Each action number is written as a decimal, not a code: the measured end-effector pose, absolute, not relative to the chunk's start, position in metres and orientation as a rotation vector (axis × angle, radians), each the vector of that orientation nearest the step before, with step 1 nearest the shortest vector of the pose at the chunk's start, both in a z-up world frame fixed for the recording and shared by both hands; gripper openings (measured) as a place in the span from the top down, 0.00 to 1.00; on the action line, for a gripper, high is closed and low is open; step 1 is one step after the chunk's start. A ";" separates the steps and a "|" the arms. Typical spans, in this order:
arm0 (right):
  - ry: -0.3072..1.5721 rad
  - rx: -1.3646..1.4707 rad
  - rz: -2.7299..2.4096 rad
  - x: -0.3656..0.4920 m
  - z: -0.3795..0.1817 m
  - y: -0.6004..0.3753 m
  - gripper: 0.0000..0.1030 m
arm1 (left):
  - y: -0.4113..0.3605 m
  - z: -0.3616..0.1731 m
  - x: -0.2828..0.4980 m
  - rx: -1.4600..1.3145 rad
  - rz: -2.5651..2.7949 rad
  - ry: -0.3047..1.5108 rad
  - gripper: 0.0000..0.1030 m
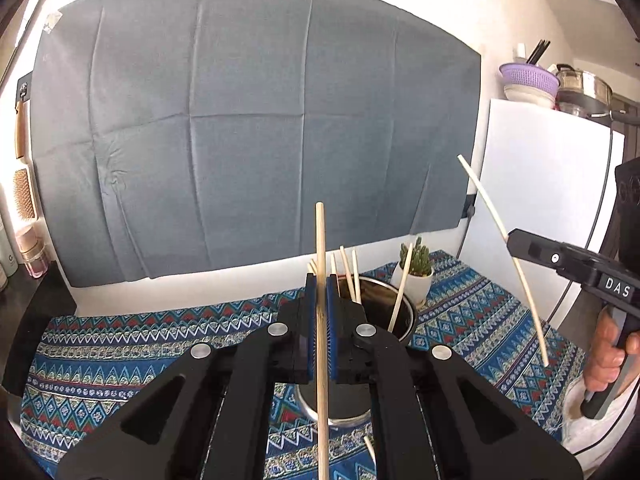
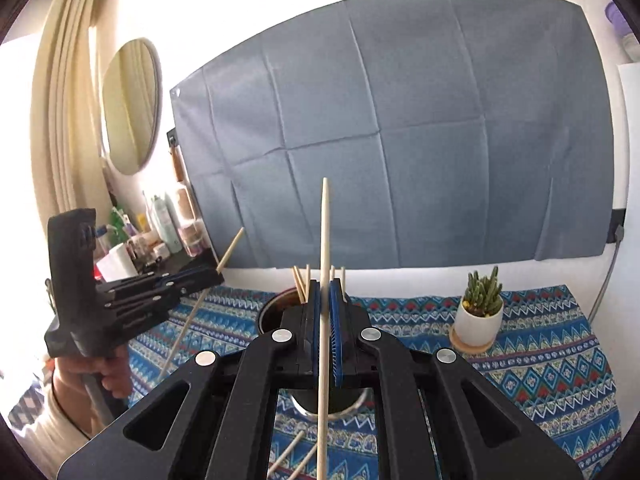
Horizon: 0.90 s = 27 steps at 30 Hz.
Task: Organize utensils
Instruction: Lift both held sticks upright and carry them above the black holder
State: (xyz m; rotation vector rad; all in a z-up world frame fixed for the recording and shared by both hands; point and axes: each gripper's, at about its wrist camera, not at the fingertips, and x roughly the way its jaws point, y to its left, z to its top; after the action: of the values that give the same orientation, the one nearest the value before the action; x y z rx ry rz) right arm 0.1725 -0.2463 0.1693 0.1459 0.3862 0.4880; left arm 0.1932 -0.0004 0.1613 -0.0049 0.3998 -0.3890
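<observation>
- While several chopsticks (image 1: 347, 276) already stand in the metal pot (image 1: 404, 316), each claw, left claw (image 1: 320, 292) and right claw (image 2: 325, 300), pinches one chopstick above the pot.
- Loose sticks (image 2: 298, 456) lie on the table (image 1: 120, 344) before the pot, so more remains.

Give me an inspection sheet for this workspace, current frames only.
Surface: blue patterned tablecloth.
Job's things: metal cup holding several chopsticks; loose chopsticks on the cloth.
Clutter: potted cactus on a coaster.
Grippers: left tool shut on an upright chopstick; right tool shut on a pale chopstick.
Cables: one hanging down the right wall.
Surroundings: grey sheet, round mirror, toiletry bottles, white fridge.
</observation>
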 end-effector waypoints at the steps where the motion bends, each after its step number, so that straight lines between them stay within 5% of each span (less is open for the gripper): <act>1: 0.372 0.156 0.498 0.175 0.171 -0.244 0.95 | 0.001 0.164 0.195 -0.031 -0.401 0.385 0.95; 27: 0.065 0.411 0.581 0.243 0.166 -0.230 0.95 | 0.030 0.133 0.245 -0.534 -0.516 -0.052 0.95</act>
State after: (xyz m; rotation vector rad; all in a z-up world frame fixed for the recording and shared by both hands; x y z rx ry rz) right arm 0.2427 -0.2297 0.1660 0.4112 0.0651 0.5811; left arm 0.2450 0.0296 0.1330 -0.5342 -0.0519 -0.5159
